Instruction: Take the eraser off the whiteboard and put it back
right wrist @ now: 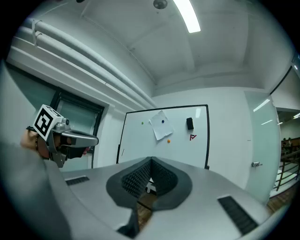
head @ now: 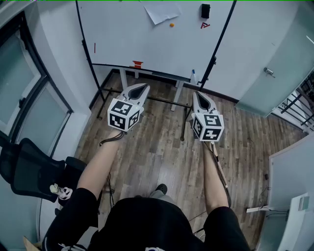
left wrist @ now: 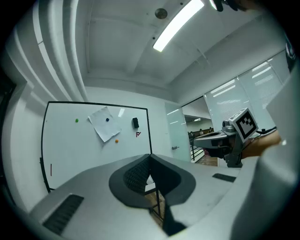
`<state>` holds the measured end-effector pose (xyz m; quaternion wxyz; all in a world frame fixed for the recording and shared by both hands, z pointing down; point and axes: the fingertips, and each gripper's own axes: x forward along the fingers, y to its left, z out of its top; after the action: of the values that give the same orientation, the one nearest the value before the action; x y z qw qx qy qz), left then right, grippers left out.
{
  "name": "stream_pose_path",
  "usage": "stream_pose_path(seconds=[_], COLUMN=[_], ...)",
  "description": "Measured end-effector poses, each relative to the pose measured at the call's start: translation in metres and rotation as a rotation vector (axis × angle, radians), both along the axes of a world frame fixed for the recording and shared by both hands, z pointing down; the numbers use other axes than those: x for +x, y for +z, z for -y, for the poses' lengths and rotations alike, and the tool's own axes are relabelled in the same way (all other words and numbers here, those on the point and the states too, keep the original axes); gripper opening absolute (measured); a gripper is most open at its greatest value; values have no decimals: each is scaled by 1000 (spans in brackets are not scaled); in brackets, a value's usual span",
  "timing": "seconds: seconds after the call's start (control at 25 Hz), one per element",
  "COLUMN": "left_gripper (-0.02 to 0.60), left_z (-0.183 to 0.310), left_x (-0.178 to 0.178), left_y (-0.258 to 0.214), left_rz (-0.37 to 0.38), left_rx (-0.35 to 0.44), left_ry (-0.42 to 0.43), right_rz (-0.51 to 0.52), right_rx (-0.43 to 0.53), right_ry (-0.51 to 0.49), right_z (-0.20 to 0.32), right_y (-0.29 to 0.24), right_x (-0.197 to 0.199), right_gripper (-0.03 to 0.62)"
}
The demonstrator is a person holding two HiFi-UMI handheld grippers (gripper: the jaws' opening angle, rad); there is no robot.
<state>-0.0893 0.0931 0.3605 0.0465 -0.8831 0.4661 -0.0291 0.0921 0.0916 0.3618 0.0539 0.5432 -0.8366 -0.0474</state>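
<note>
A small black eraser (head: 205, 11) sticks high on the right part of the whiteboard (head: 122, 34), far ahead of both grippers. The left gripper view shows the eraser (left wrist: 135, 123) beyond the jaws, as does the right gripper view (right wrist: 190, 123). My left gripper (head: 145, 87) is held level over the wooden floor, pointing at the board, its jaws together and empty (left wrist: 150, 158). My right gripper (head: 196, 94) is level beside it, also shut with nothing between its jaws (right wrist: 151, 161).
A paper sheet (head: 161, 11) and an orange magnet (head: 171, 24) are on the board; a red object (head: 138, 63) sits on its ledge. The board's stand legs (head: 178, 91) are ahead. A black chair (head: 29, 169) stands left, a door (head: 269, 71) right.
</note>
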Motion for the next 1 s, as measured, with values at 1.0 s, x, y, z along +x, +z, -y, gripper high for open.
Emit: stream_pose_path(seconds=[1.0], left_gripper=[21], left_z=[109], left_x=[78], left_y=[-4], left_rz=[-40], left_rx=[-8], left_ry=[-37], right_rz=[-30], right_rx=[19], right_ry=[-9], right_z=[125], right_y=[-10], right_x=[74], right_gripper=[18])
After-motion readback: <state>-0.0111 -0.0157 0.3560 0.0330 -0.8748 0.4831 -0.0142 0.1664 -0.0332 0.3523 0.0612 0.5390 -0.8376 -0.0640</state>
